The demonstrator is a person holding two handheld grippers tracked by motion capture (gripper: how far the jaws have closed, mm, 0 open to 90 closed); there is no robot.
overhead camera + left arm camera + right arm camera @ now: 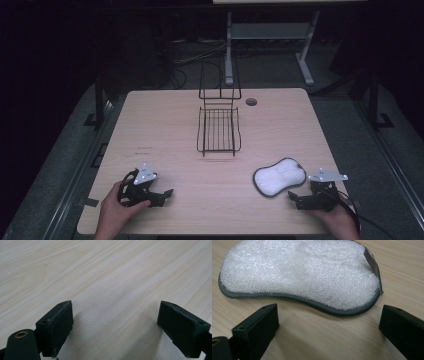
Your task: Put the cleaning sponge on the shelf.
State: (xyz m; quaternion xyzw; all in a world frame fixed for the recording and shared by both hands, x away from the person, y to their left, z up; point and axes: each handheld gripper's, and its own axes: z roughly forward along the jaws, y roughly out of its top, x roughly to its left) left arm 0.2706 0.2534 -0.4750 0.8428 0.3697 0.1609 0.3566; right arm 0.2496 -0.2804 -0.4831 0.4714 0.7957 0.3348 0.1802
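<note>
Both my hands are resting at the near edge of the wooden table (165,125). Farther back, at the middle, a black wire basket (218,131) is sitting with nothing in it. My left gripper (161,194) is holding its jaws wide apart over bare wood, gripping and touching nothing. My right gripper (295,198) is likewise spread wide and holding nothing, its jaws pointing at a white scrubbing pad (278,176) with a grey stitched border, which is lying flat just beyond the tips, apart from them.
</note>
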